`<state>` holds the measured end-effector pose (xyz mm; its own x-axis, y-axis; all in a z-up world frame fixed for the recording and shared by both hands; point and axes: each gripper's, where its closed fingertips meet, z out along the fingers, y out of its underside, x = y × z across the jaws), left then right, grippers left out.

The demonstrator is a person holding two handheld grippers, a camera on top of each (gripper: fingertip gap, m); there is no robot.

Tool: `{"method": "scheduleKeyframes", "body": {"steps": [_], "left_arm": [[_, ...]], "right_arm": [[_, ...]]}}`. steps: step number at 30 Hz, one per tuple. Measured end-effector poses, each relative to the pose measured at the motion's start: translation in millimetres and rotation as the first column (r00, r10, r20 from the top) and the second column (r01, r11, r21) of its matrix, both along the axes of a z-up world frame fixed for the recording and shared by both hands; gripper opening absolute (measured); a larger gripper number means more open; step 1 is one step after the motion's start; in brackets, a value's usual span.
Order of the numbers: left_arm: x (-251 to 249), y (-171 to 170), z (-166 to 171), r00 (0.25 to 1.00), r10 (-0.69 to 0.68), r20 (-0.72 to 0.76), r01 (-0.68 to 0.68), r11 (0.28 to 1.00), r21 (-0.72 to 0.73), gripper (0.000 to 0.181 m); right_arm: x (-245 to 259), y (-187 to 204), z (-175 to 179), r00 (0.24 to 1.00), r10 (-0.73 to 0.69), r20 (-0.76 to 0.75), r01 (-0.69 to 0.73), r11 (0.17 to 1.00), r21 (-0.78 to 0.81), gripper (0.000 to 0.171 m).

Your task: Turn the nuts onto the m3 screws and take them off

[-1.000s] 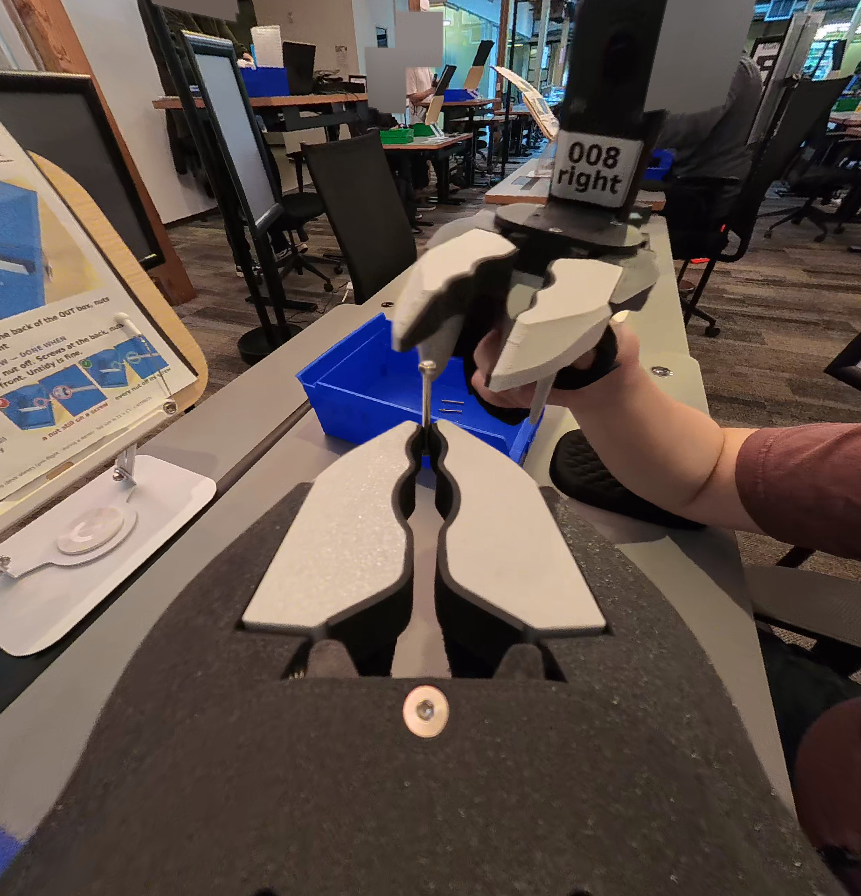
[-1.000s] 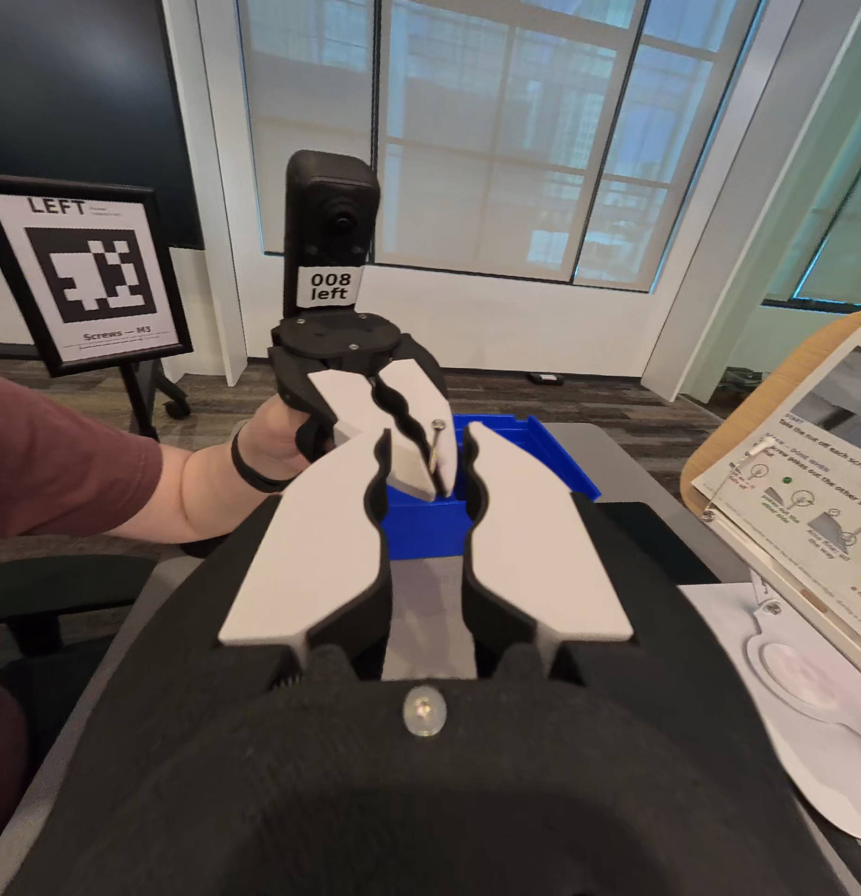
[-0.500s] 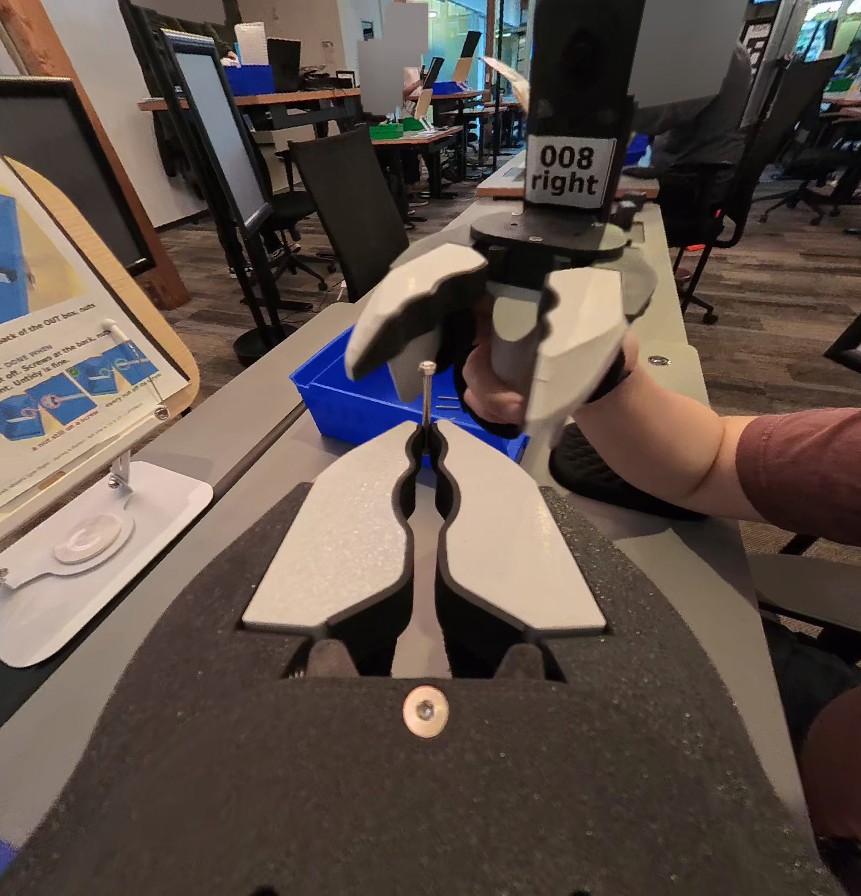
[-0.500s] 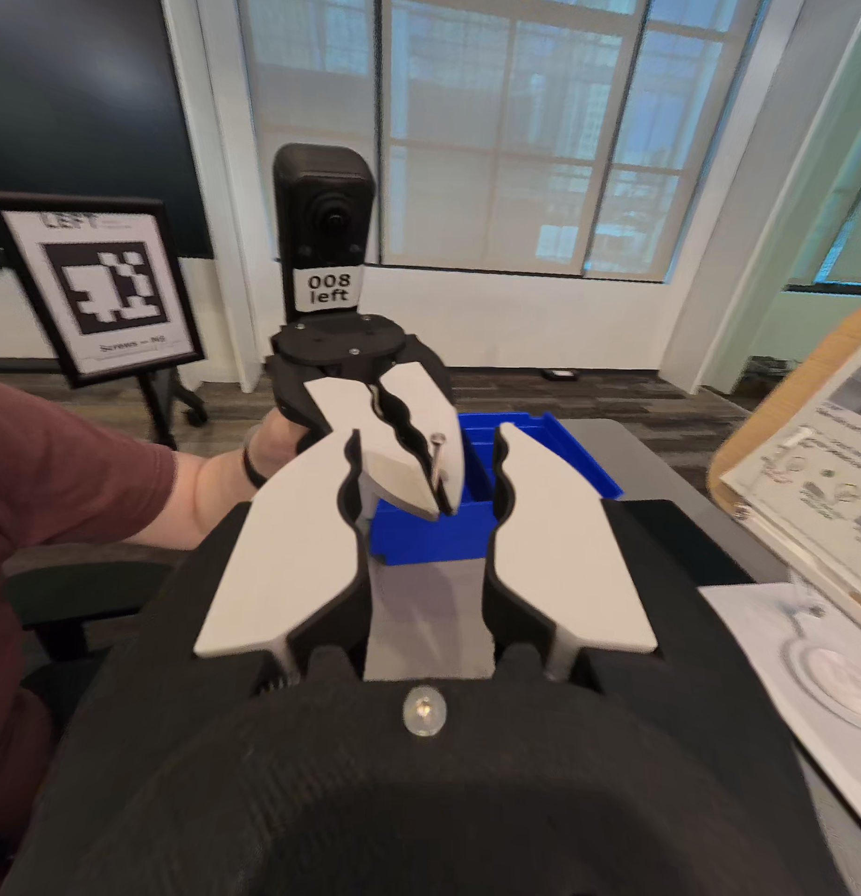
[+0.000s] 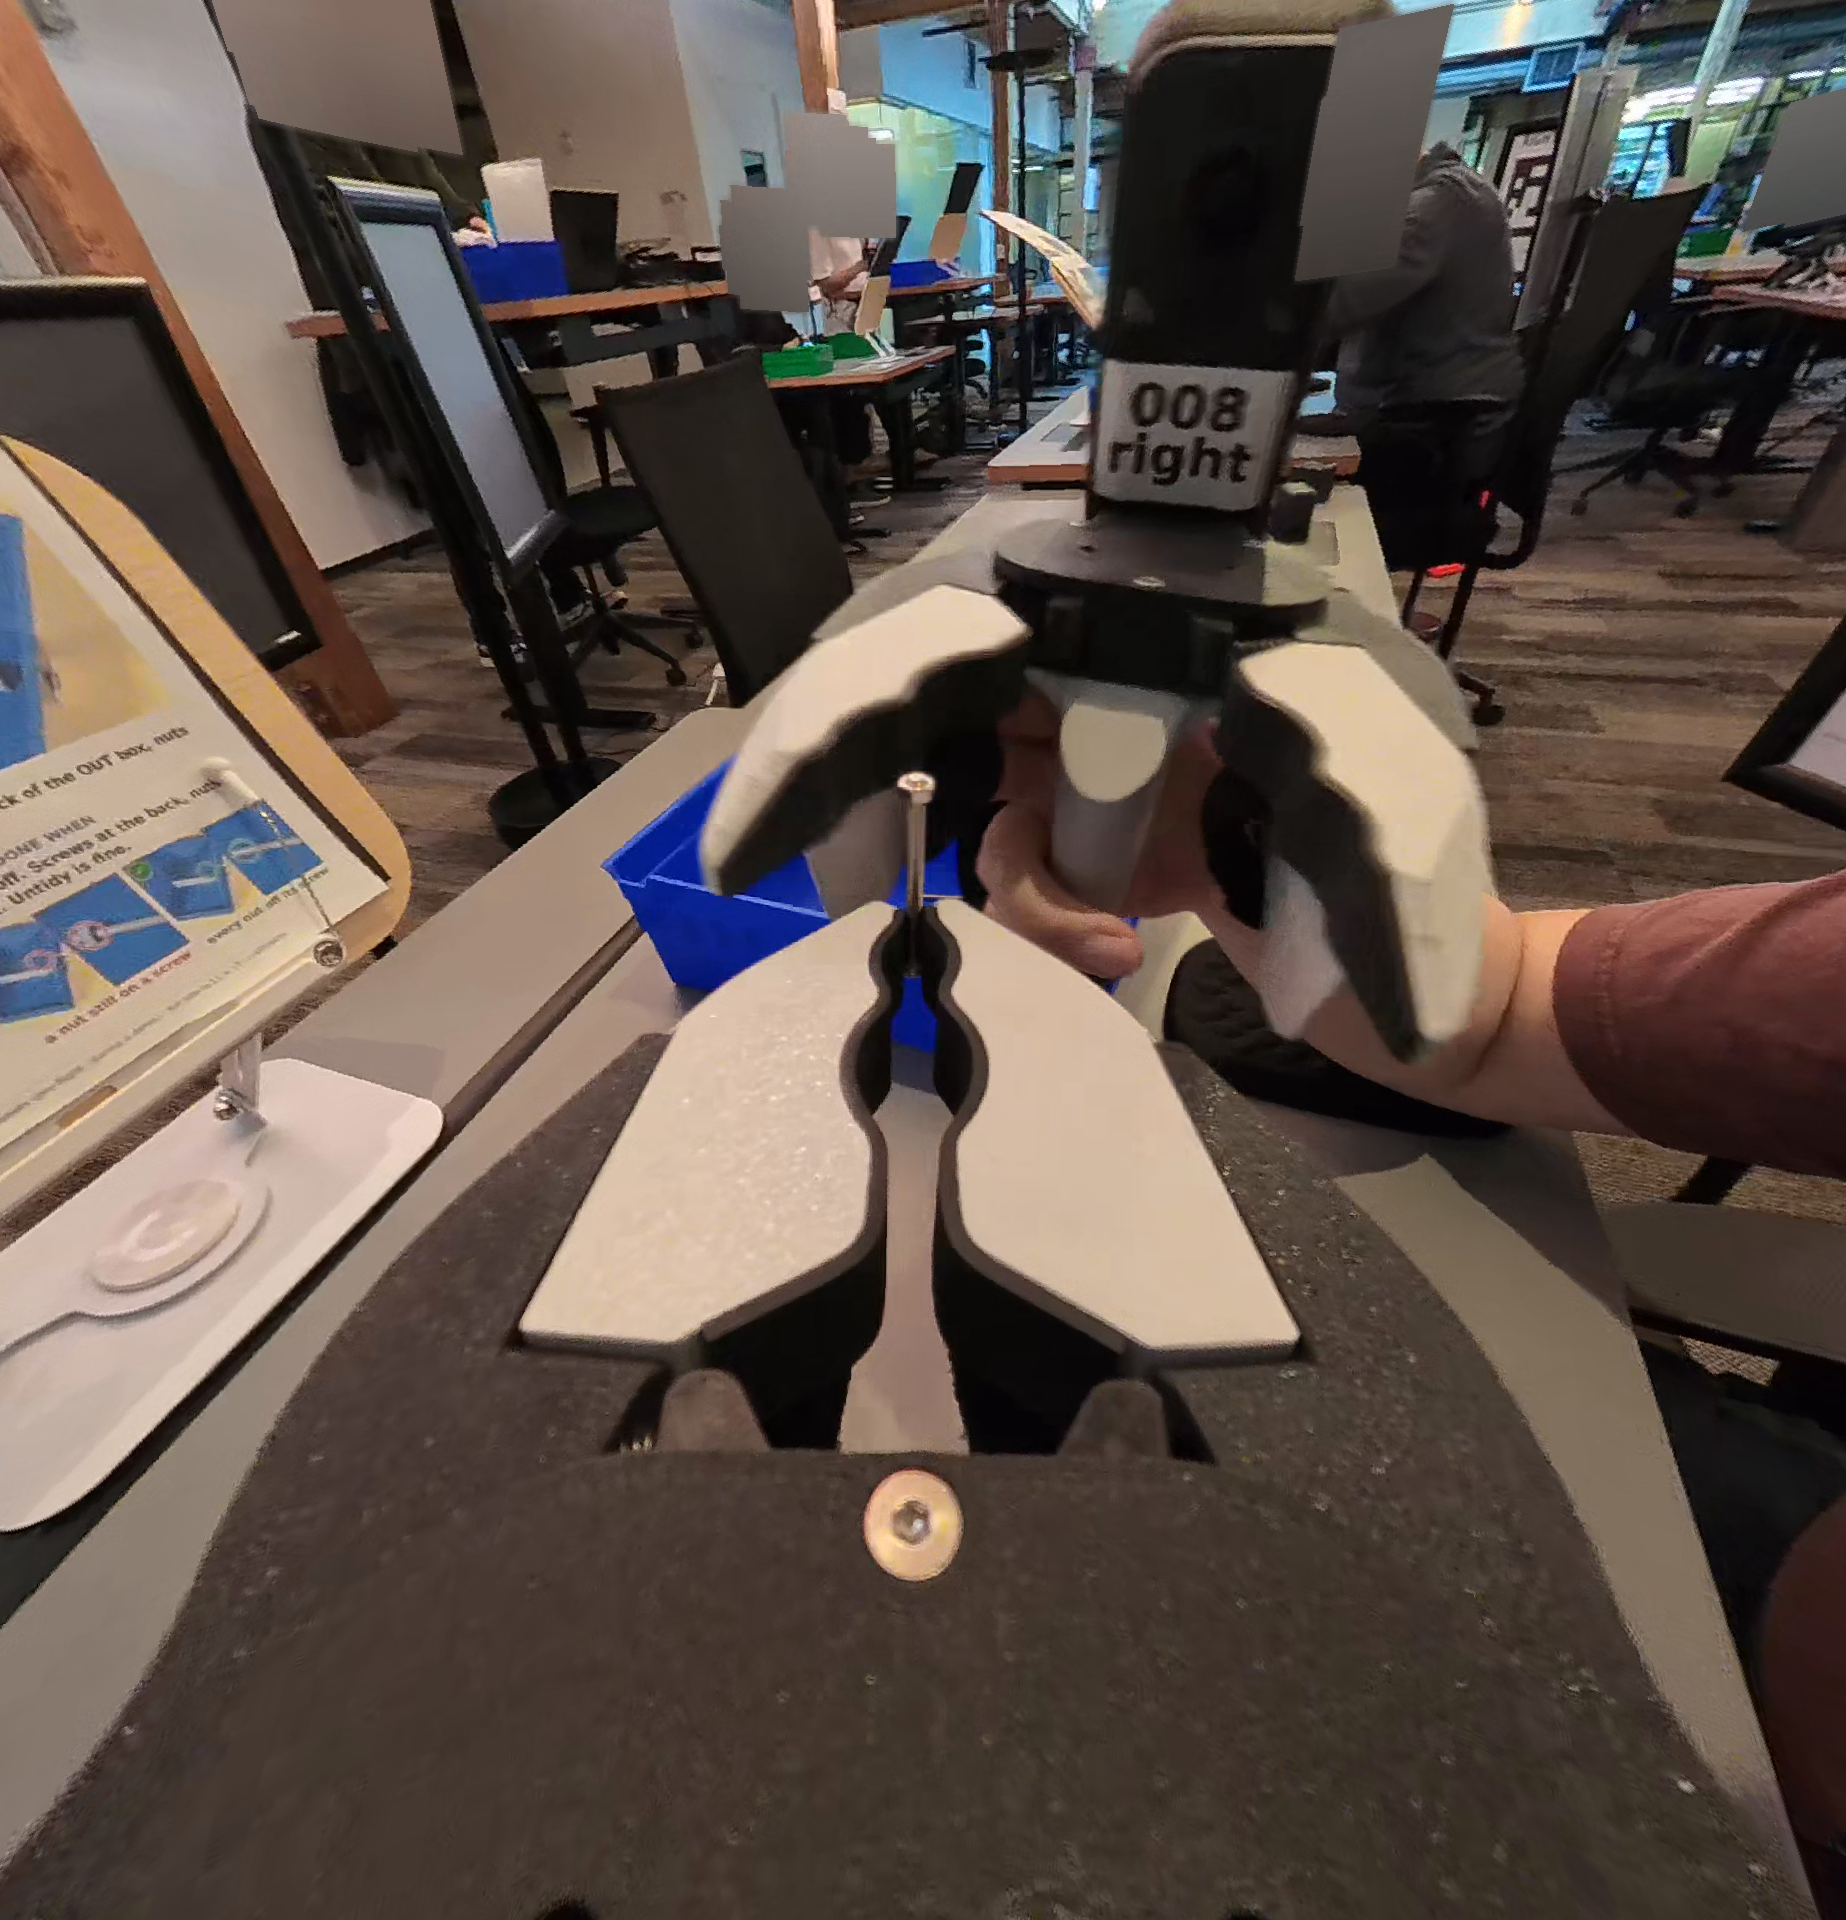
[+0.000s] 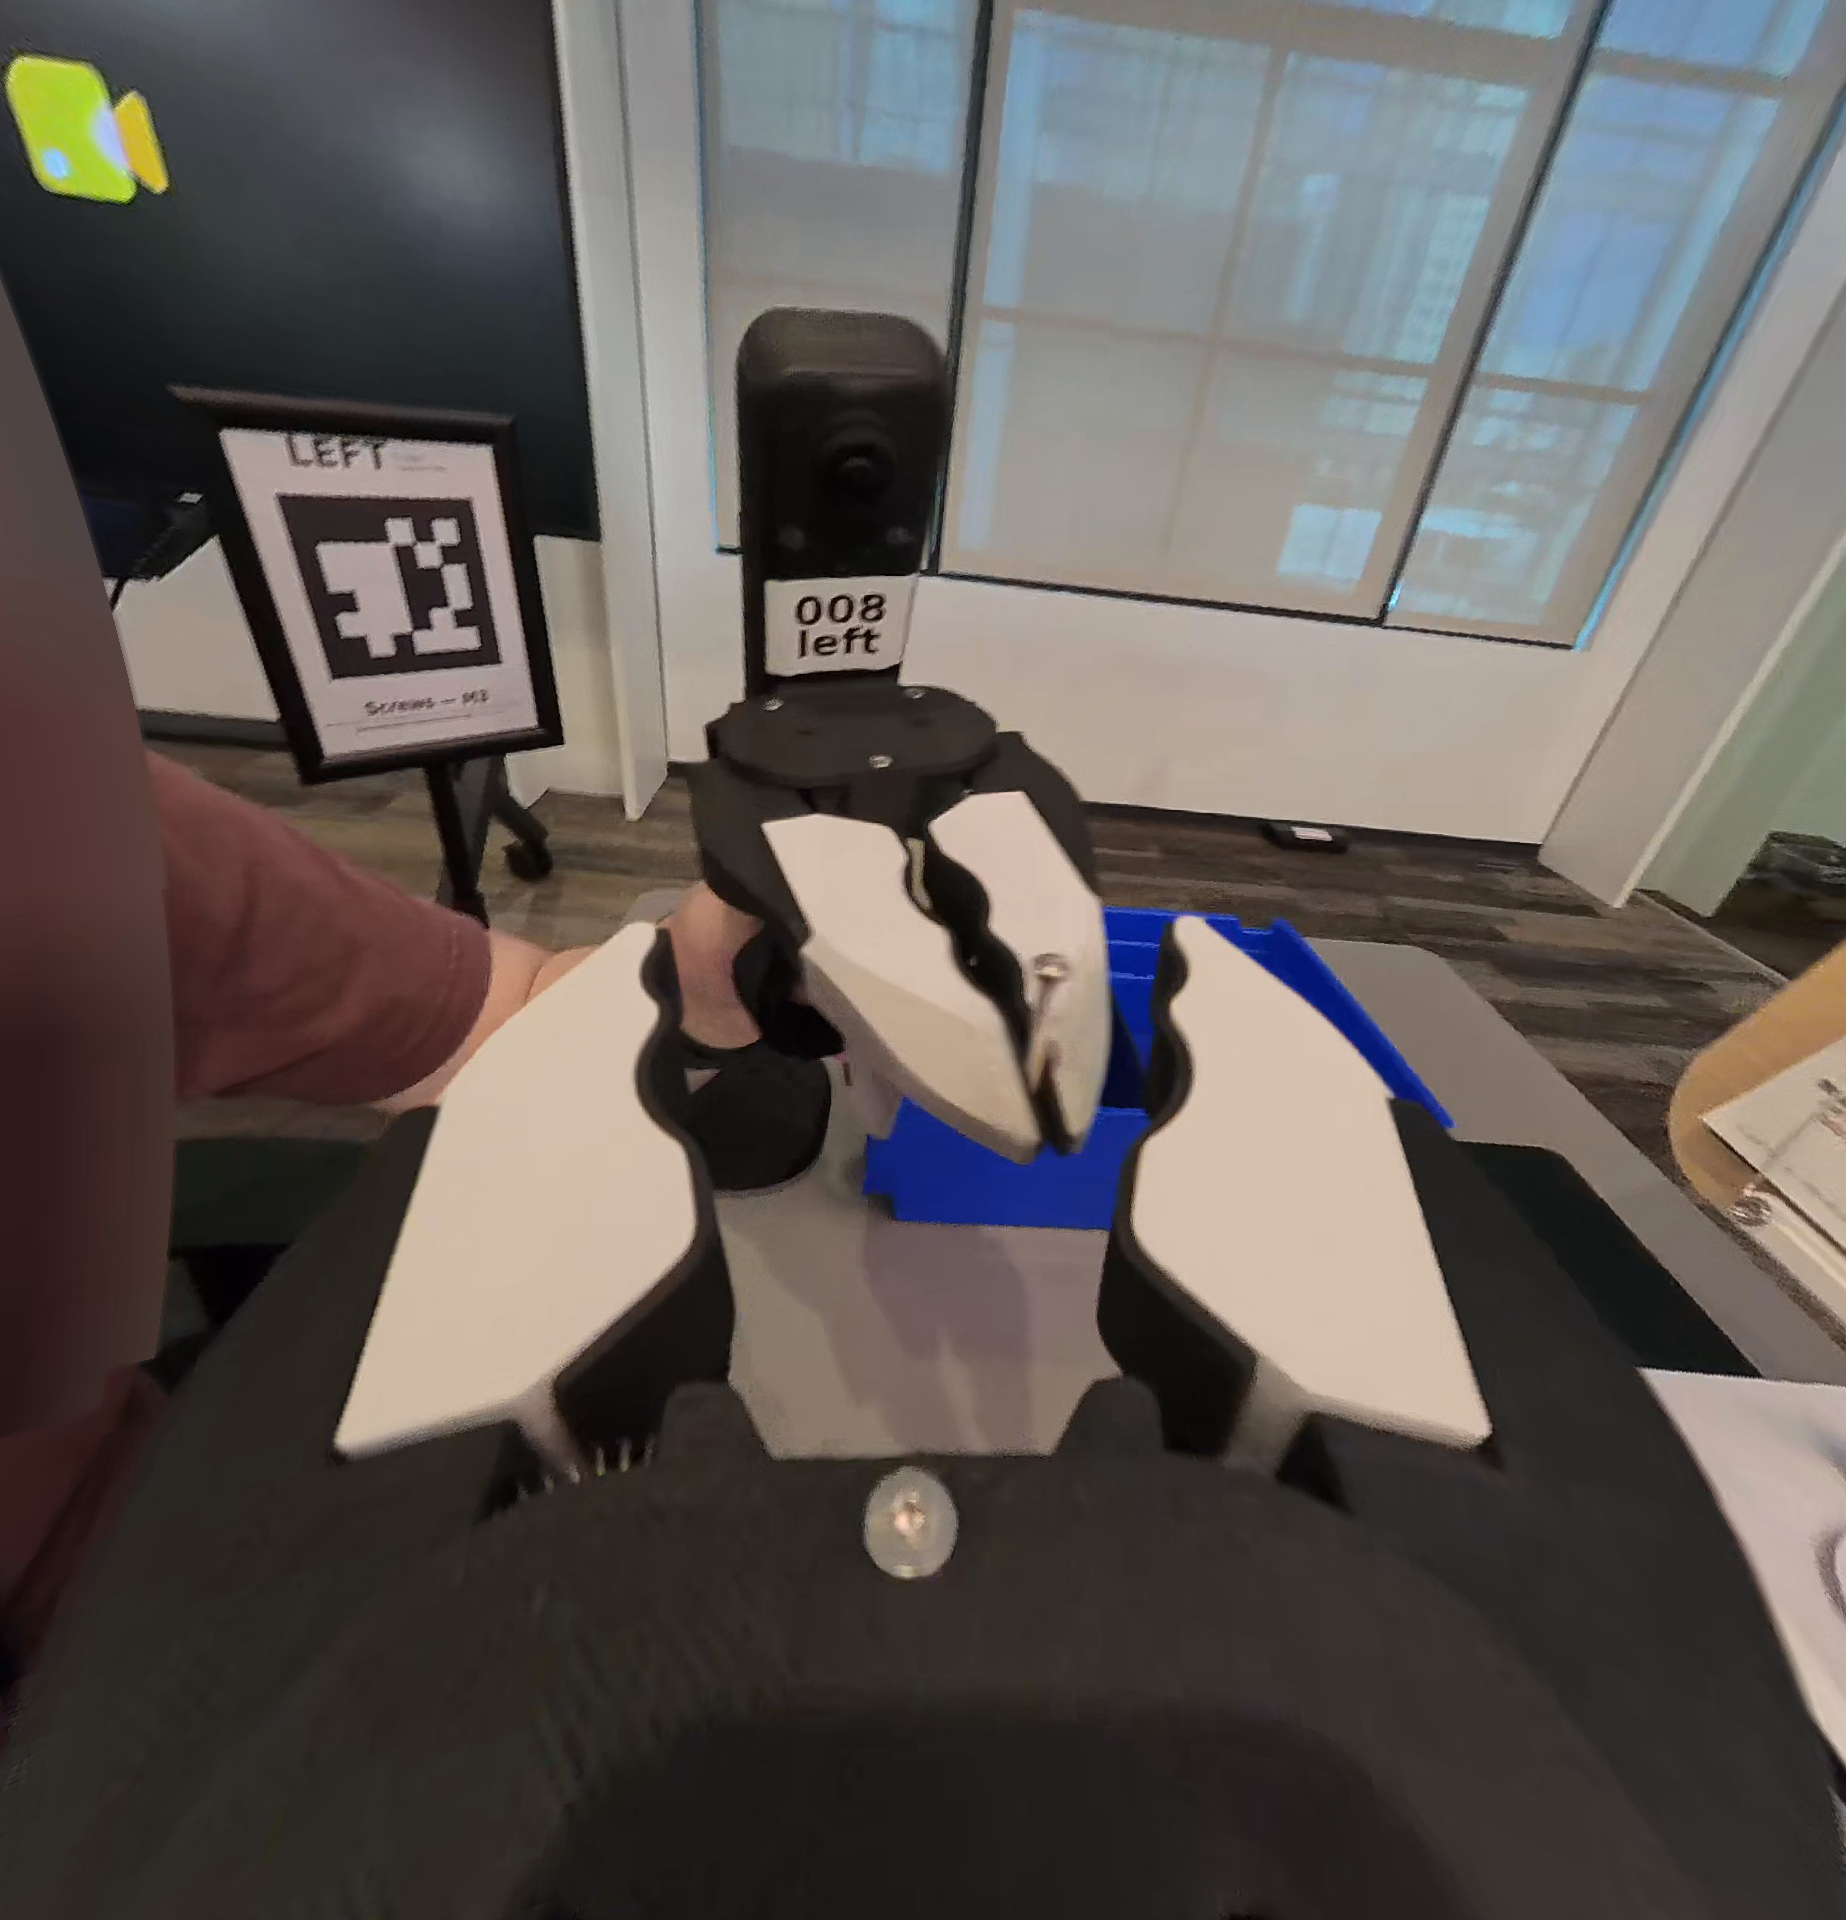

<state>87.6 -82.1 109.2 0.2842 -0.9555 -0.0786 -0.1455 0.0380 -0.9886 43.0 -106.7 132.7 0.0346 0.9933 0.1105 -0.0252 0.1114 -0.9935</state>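
My left gripper [image 5: 914,920] is shut on the lower end of a thin silver screw [image 5: 913,862], which stands upright above its fingertips. No nut shows on the screw. My right gripper [image 5: 1070,945] faces it, wide open and empty, with one finger just behind the screw's head. In the right wrist view my right gripper [image 6: 914,945] is open around the left gripper [image 6: 1054,1132], which pinches the screw [image 6: 1049,1023] at its tip. A blue bin [image 5: 732,925] sits on the grey table behind both grippers; it also shows in the right wrist view [image 6: 1002,1184].
An instruction sheet on a stand [image 5: 119,831] with a white base [image 5: 171,1247] stands to the left of the left gripper. A black pad [image 5: 1262,1039] lies under the right forearm. A framed marker sign [image 6: 389,592] stands on the floor beyond. Left tips to right tips: about 4 centimetres.
My right gripper has opened much wider and drawn closer around the left gripper's tip. The left gripper still holds the screw upright.
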Motion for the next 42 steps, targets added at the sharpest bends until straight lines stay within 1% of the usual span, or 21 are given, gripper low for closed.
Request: {"method": "scheduleKeyframes", "body": {"steps": [2,3,4,6,9,12,14,16,17,19,22,24,27,30,32,34,35,37,38,41,42], "left_arm": [[-5,6,2,1.0,0.023,0.013,-0.023,1.0,-0.01,0.002],[-8,10,3,0.999,0.032,0.026,-0.031,0.999,-0.026,0.002],[-12,13,5,0.998,0.04,0.04,-0.038,0.998,-0.043,0.002],[-16,17,7,0.997,0.04,0.062,-0.036,0.997,-0.068,0.002],[-9,4,9,0.995,-0.052,0.086,0.059,0.994,-0.089,0.002],[4,-10,3,0.991,-0.113,0.071,0.119,0.989,-0.091,0.002],[8,-6,-4,0.996,-0.079,0.041,0.083,0.993,-0.084,0.002],[6,2,-8,0.999,-0.047,0.024,0.049,0.995,-0.088,0.002],[3,7,-8,0.999,-0.032,0.034,0.035,0.994,-0.105,0.002],[-4,14,-4,0.998,-0.018,0.068,0.027,0.99,-0.138,0.002],[-14,24,0,0.996,0.027,0.085,-0.015,0.989,-0.145,0.002],[-12,20,1,0.996,-0.001,0.091,0.014,0.99,-0.14,0.002],[-2,7,-1,0.996,-0.058,0.073,0.067,0.99,-0.121,0.002],[6,-2,-6,0.994,-0.097,0.048,0.102,0.99,-0.099,0.002],[10,-9,-7,0.987,-0.148,0.054,0.153,0.983,-0.1,0.002],[10,-1,-11,0.995,-0.097,0.038,0.1,0.989,-0.105,0.002],[9,1,-12,0.995,-0.092,0.035,0.096,0.99,-0.106,0.002],[4,7,-11,0.998,-0.061,0.035,0.065,0.99,-0.125,0.002],[-1,14,-9,0.999,-0.026,0.042,0.031,0.992,-0.12,0.002],[-22,33,0,0.995,0.071,0.072,-0.062,0.99,-0.125,0.002],[-29,38,4,0.992,0.095,0.089,-0.084,0.989,-0.124,0.002]], "right_arm": [[-2,-9,-2,0.999,0.018,0.029,-0.019,0.999,0.044,0.09],[-1,-8,-3,0.999,-0.003,0.049,-0.001,0.998,0.064,0.096],[0,-7,-4,0.997,-0.022,0.068,0.016,0.996,0.087,0.098],[4,-5,-1,0.997,-0.043,0.063,0.036,0.993,0.11,0.095],[2,2,2,0.998,-0.063,0.008,0.062,0.996,0.059,0.094],[-7,2,-1,0.999,-0.029,-0.023,0.03,0.999,0.013,0.1],[-12,-3,-2,0.999,0.005,-0.034,-0.005,1.0,-0.003,0.1],[-13,-7,-5,1.0,0.019,-0.012,-0.019,1.0,-0.003,0.101],[-12,-6,-6,1.0,0.002,0.006,-0.002,1.0,0.009,0.104],[-8,-2,-5,0.999,-0.031,0.023,0.03,0.999,0.037,0.106],[0,2,-1,0.999,-0.043,0.013,0.043,0.999,0.025,0.103],[2,5,2,0.999,-0.041,-0.012,0.041,0.999,-0.003,0.098],[-2,9,0,0.999,-0.044,-0.026,0.043,0.999,-0.03,0.098],[-8,3,-3,1.0,-0.002,-0.025,0.001,0.999,-0.046,0.098],[-11,-2,-6,1.0,0.022,-0.014,-0.023,0.999,-0.047,0.098],[-13,-7,-8,0.999,0.043,0.002,-0.043,0.998,-0.042,0.098],[-14,-7,-10,0.999,0.042,0.016,-0.041,0.998,-0.041,0.1],[-13,-3,-13,0.999,0.005,0.046,-0.004,1.0,-0.017,0.105],[-10,0,-13,0.998,-0.012,0.053,0.012,1.0,-0.001,0.102],[1,3,-6,0.998,-0.039,0.053,0.039,0.999,0.007,0.101],[5,2,-2,0.999,-0.028,0.045,0.028,1.0,-0.004,0.096]]}}
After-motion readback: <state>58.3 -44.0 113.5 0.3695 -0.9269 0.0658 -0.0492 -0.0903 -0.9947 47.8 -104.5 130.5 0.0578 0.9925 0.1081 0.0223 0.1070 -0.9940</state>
